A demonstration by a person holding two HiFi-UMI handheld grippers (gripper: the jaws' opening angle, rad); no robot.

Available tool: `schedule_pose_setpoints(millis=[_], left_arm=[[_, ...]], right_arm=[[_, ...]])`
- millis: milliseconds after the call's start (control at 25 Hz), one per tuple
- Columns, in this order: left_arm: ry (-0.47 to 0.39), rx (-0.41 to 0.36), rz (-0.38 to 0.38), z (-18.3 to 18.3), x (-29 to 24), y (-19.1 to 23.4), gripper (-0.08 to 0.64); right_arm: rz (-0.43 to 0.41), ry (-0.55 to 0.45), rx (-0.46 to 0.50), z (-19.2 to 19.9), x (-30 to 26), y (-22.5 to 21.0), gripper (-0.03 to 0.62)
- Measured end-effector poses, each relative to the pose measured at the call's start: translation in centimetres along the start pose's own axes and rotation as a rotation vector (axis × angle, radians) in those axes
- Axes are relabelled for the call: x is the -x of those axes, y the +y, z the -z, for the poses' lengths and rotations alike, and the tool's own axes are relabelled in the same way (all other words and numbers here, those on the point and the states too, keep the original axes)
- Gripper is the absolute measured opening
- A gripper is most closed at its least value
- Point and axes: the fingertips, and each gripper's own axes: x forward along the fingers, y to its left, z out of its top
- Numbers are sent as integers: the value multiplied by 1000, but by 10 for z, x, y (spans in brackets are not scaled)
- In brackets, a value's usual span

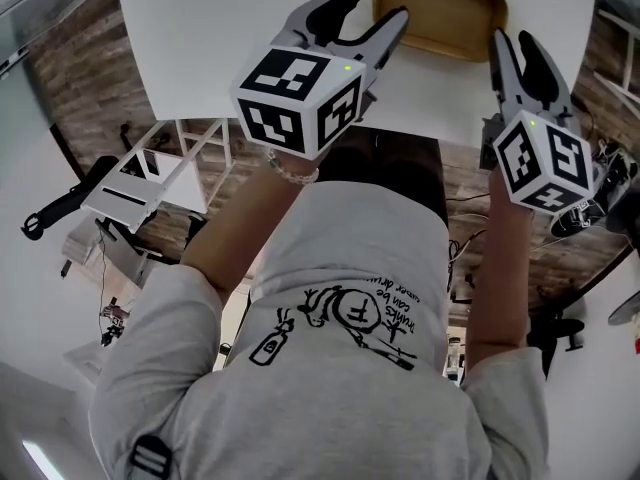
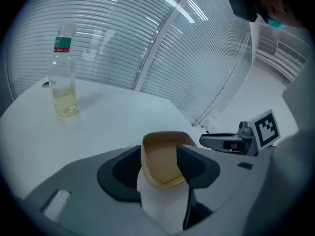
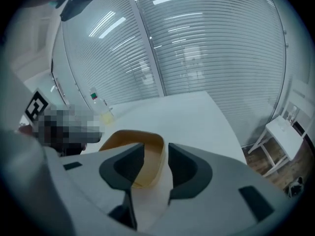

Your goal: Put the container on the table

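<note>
Tan shallow rectangular container [image 1: 440, 10], top centre on white surface [image 1: 200, 48], long axis left-right: left gripper [image 1: 373, 8] and right gripper [image 1: 512, 40] jaws parted, astride opposite end walls.

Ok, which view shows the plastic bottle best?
The left gripper view: the bottle stands upright on the table, unobstructed, with yellowish liquid at its bottom. The right gripper view shows it small and distant; the head view misses it entirely.
</note>
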Motion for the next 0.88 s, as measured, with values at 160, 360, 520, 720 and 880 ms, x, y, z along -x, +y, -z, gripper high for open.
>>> schedule_pose_setpoints(millis=[160, 360, 520, 720, 880], left_arm=[[-36, -2, 1, -16, 22, -11, 210], [-101, -6, 21, -43, 43, -32, 209], [-131, -20, 38, -59, 62, -52, 162], [-184, -49, 78, -81, 87, -76, 60], [-245, -95, 109, -105, 103, -101, 27]], right_arm=[[-15, -34, 15, -20, 19, 8, 130], [-50, -90, 79, -53, 43, 19, 130], [-69, -133, 112, -76, 68, 27, 127], [-110, -218, 150, -108, 98, 46, 55], [-127, -286, 189, -136, 123, 54, 37]])
